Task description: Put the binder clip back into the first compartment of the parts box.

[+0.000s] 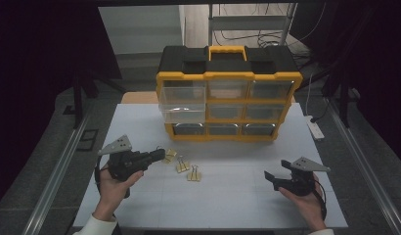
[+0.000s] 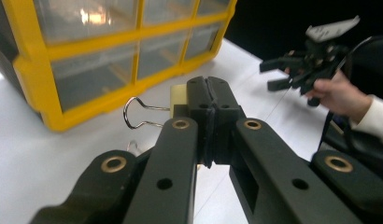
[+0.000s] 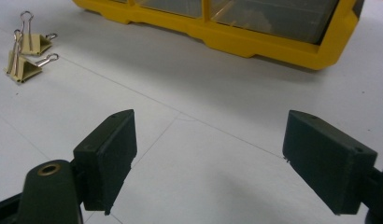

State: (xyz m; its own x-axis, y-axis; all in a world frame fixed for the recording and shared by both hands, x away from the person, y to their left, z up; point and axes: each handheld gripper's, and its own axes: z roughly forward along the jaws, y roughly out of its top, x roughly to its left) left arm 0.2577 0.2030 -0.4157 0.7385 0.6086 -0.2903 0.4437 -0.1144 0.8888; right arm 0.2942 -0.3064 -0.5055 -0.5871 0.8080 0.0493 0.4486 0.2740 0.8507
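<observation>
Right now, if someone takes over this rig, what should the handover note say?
Left gripper: shut on one binder clip, lifted off the table.
Right gripper: open, holding nothing, low over the table.
Two more binder clips lie on the table in front of the yellow organizer, whose upper-left drawer stands pulled out.
Done: one clip picked up.
Left, probably: drop it in the open drawer, then the other two.

Bare table point(image 1: 228, 196) between the hands; drawer cabinet point(image 1: 228, 98) blocks the far side (clips point(image 1: 188, 170) beside).
</observation>
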